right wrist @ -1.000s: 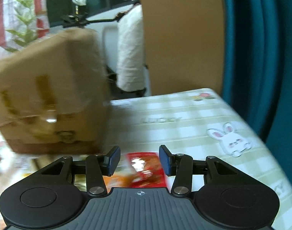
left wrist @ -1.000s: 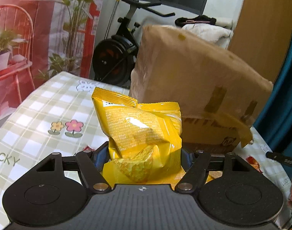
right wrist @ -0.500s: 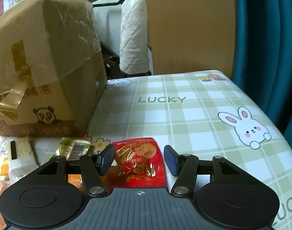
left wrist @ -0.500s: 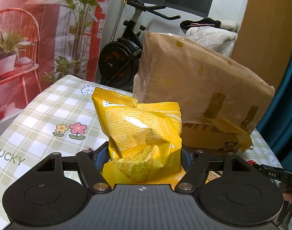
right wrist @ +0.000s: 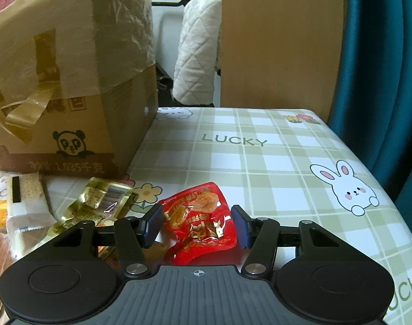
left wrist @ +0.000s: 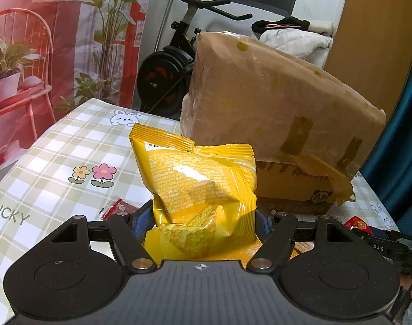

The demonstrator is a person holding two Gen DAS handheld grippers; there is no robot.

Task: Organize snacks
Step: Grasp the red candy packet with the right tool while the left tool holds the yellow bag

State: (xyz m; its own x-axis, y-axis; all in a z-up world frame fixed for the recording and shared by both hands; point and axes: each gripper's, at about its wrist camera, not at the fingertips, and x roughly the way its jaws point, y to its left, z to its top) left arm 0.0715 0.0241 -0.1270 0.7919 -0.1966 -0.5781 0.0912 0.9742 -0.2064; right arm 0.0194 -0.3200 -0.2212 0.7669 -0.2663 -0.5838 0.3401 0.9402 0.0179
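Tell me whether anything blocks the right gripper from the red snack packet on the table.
Nothing visible does. The red snack packet lies flat between the right gripper jaws, which have just been closing without yet pressing it. The gold packet lies beside, outside the jaws.

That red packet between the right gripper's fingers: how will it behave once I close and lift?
The red packet looks like thin, glossy, crinkled film, so it will probably crumple and droop, not hold shape. It seems flat and light. The shiny surface may slip between the right gripper pads, which stand apart beside it.

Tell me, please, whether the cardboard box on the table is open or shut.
Shut: the cardboard box has its top wrapped over with brown tape, one strip peeling loose.
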